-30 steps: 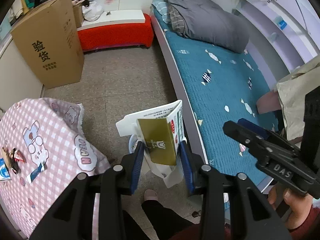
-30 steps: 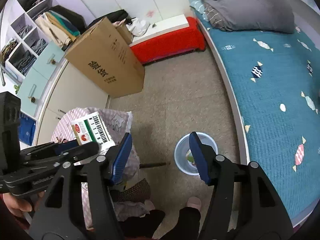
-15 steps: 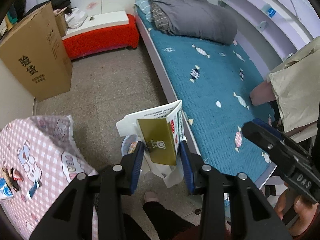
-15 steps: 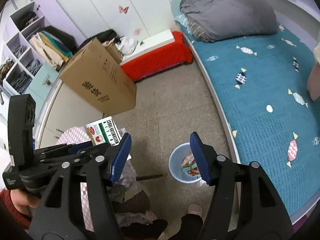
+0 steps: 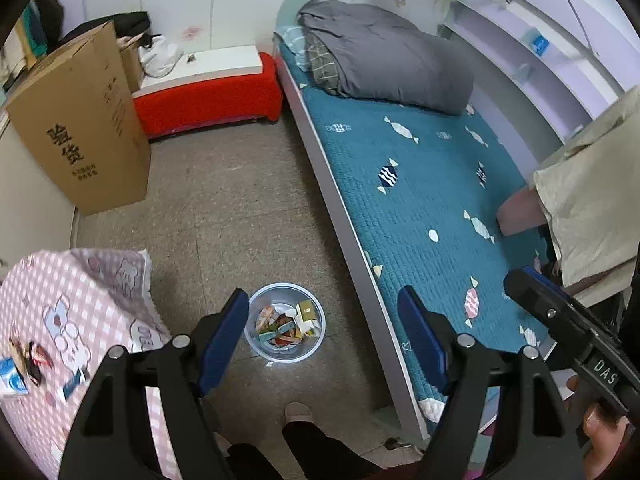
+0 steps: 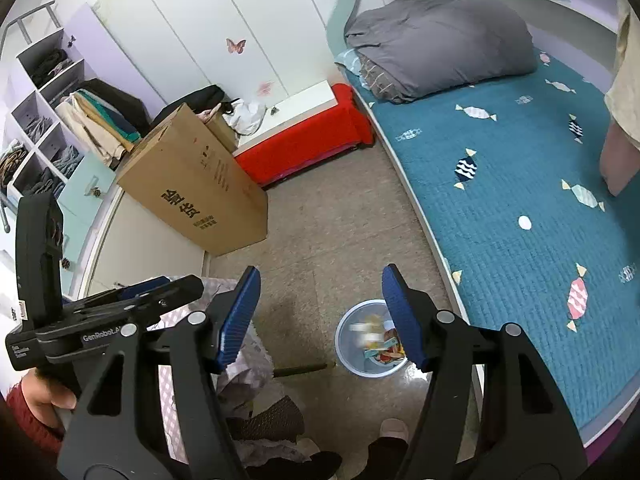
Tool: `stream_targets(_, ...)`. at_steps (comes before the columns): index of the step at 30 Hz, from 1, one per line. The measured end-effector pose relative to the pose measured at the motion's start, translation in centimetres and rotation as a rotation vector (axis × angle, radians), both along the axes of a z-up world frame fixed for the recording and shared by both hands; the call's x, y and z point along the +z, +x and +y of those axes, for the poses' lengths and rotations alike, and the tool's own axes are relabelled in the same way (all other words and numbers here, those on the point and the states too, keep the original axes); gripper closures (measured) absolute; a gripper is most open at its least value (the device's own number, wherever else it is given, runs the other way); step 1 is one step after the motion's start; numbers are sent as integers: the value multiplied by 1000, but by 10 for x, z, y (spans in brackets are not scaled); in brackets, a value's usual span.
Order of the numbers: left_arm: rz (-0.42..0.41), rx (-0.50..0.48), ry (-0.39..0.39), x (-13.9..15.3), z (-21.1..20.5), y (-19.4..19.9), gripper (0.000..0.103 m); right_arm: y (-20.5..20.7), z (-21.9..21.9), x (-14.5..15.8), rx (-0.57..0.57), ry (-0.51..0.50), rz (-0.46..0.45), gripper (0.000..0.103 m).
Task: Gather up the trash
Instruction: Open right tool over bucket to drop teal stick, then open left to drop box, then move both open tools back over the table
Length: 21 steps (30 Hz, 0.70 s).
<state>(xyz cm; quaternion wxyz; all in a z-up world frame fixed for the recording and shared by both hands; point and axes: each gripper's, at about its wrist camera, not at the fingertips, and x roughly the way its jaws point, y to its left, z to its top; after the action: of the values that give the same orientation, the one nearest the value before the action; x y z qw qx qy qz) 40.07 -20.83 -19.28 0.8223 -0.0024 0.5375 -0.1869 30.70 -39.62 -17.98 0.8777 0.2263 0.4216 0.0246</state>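
A pale round trash bin (image 5: 256,344) stands on the floor between the table and the bed, holding several wrappers and a gold-and-white carton (image 5: 307,311). My left gripper (image 5: 322,300) hangs above the bin; its jaws are opening and nothing is between them. In the right wrist view the bin (image 6: 348,360) shows a blurred white piece (image 6: 359,328) inside. My right gripper (image 6: 321,276) is open and empty, above the floor beside the bin. A few small wrappers (image 5: 24,360) lie on the pink checked tablecloth (image 5: 80,300).
A tall cardboard box (image 5: 84,136) leans at the left, with a red bench (image 5: 208,100) behind it. The teal bed (image 5: 420,208) runs along the right. A person's slippered foot (image 5: 298,412) is just below the bin. Open wardrobe shelves (image 6: 48,120) stand far left.
My left gripper's jaws spread wide and let go of the gold-and-white carton, which now lies in the bin. The right gripper stays open and empty.
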Motion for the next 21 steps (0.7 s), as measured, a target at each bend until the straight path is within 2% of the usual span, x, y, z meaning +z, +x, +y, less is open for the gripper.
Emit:
stream_targets(6, 0, 64, 10, 2, 22, -15, 28, 1, 19, -3, 63, 7, 7, 40)
stream_targets(12, 21, 163, 23, -4, 63, -32, 28, 8, 56, -13, 162, 17, 41, 39)
stream_targets(21, 86, 364, 31, -29, 168, -58, 28, 22, 148, -33, 352, 7, 101, 39)
